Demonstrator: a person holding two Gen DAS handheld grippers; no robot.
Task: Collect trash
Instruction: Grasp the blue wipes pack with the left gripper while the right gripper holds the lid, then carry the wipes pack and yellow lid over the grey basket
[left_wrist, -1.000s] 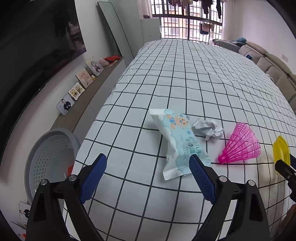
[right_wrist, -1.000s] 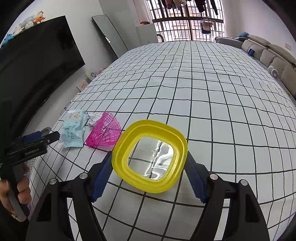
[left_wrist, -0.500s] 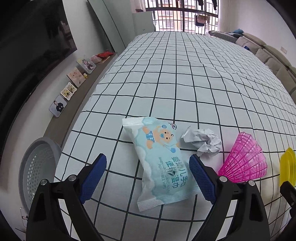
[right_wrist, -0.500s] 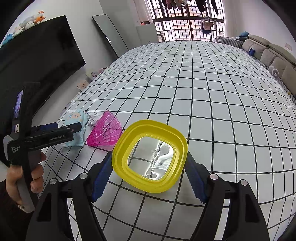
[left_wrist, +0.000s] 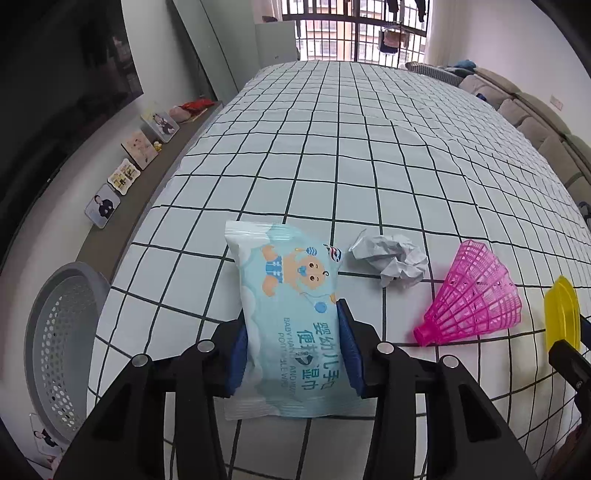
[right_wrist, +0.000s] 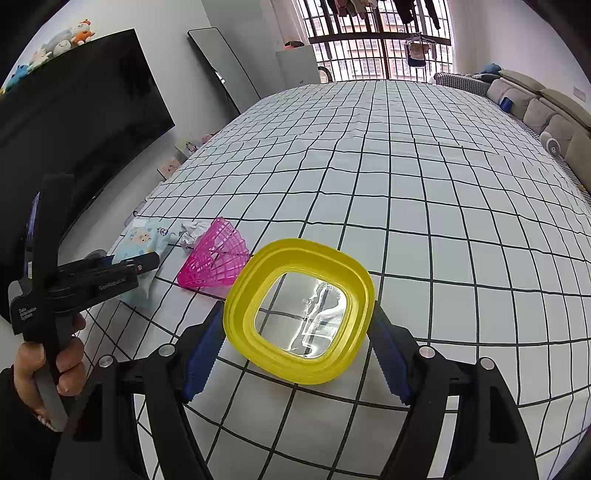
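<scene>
Left gripper (left_wrist: 291, 350) clamped on wipes pack (left_wrist: 286, 314) at lower centre, grey basket (left_wrist: 55, 332) lower left only in left view, right gripper (right_wrist: 297, 350) closed around yellow lid (right_wrist: 299, 310), stuffed toys (right_wrist: 55, 40) upper left only in right view.

Glossy plastic-film wipes pack (left_wrist: 291, 317); crumpled matt paper (left_wrist: 391, 258); pink plastic mesh fan (left_wrist: 476, 295); smooth yellow plastic lid (right_wrist: 299, 314) with a clear shiny middle; checked cloth sheet (left_wrist: 369, 155); perforated grey matt plastic basket (left_wrist: 59, 339); ridged blue pads (right_wrist: 201, 354)
</scene>
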